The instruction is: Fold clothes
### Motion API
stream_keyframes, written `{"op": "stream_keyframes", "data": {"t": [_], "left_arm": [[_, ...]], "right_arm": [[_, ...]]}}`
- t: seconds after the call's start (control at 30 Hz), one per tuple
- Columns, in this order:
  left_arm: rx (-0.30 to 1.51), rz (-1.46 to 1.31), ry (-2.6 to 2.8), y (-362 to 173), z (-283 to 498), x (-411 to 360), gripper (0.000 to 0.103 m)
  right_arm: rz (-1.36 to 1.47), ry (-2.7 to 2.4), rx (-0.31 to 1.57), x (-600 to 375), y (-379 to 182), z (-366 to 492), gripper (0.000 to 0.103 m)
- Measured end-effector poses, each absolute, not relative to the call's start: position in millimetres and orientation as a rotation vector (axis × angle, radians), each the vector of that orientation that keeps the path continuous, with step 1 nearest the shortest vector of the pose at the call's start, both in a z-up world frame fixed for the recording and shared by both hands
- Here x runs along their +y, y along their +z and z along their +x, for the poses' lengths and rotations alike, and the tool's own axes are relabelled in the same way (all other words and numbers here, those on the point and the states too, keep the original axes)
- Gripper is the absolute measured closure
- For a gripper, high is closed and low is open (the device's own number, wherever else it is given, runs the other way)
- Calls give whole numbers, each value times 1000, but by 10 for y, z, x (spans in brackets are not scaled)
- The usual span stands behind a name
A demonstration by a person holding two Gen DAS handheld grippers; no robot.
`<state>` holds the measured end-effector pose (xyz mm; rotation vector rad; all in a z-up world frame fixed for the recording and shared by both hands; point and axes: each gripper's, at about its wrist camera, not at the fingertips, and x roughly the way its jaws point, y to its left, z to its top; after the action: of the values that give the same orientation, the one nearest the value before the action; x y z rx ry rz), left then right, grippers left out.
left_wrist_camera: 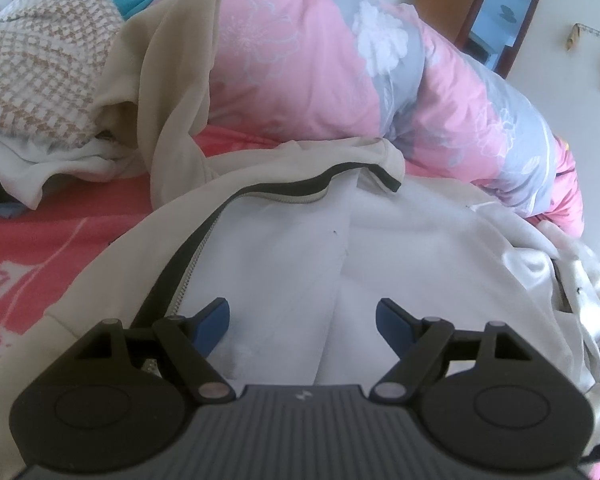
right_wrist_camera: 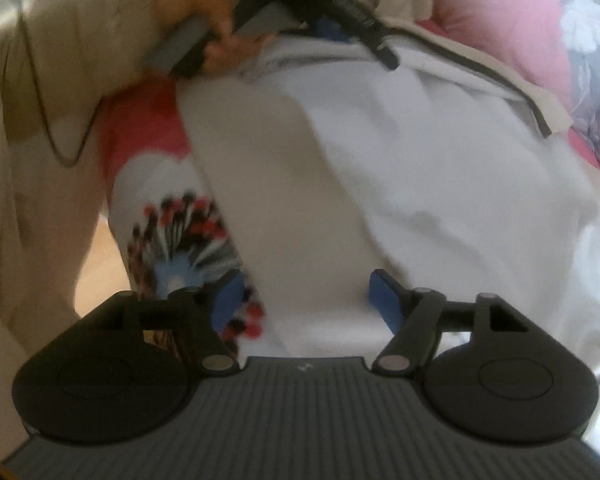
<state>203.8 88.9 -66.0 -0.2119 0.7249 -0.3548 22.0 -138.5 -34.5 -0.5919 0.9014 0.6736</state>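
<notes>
The cream zip jacket is lying spread on the pink bed sheet, beside the floral quilt. Both the left tongs and right tongs are hovering wide over it, gripping nothing.

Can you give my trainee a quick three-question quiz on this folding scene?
1. True or false: the left gripper is clamped on the jacket's black zipper.
2. What lies directly under both grippers? A) the cream jacket's white lining B) the pink floral quilt C) a checked blanket
3. Fill in: the right gripper has its jaws ____.

Key: 1 false, its jaws stand open over the lining beside the zipper. 2 A. 3 open, nothing pinched between them.
</notes>
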Motion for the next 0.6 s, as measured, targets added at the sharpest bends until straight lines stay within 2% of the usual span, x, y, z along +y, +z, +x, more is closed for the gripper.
{"op": "stream_keyframes", "data": {"t": [0.1, 0.17, 0.2, 0.23, 0.27, 0.4, 0.6], "left_arm": [[725, -210, -355, -666, 2032, 895, 22], [727, -209, -354, -672, 2036, 899, 22], [728, -209, -354, -673, 2038, 901, 22], [728, -210, -354, -671, 2038, 901, 22], [728, -210, -355, -668, 2034, 902, 22], [727, -210, -361, -658, 2012, 908, 22], [729, -203, -373, -654, 2007, 873, 22]], "right_arm": [[-657, 606, 868, -1418, -437, 189, 38], [-630, 573, 853, -1475, -403, 207, 47], [-626, 554, 846, -1495, -392, 217, 59], [-633, 530, 842, -1506, -392, 230, 82], [-651, 498, 839, -1512, -401, 239, 95], [-705, 510, 841, -1506, -327, 189, 98], [-817, 628, 971, -1533, -161, -1, 98]]}}
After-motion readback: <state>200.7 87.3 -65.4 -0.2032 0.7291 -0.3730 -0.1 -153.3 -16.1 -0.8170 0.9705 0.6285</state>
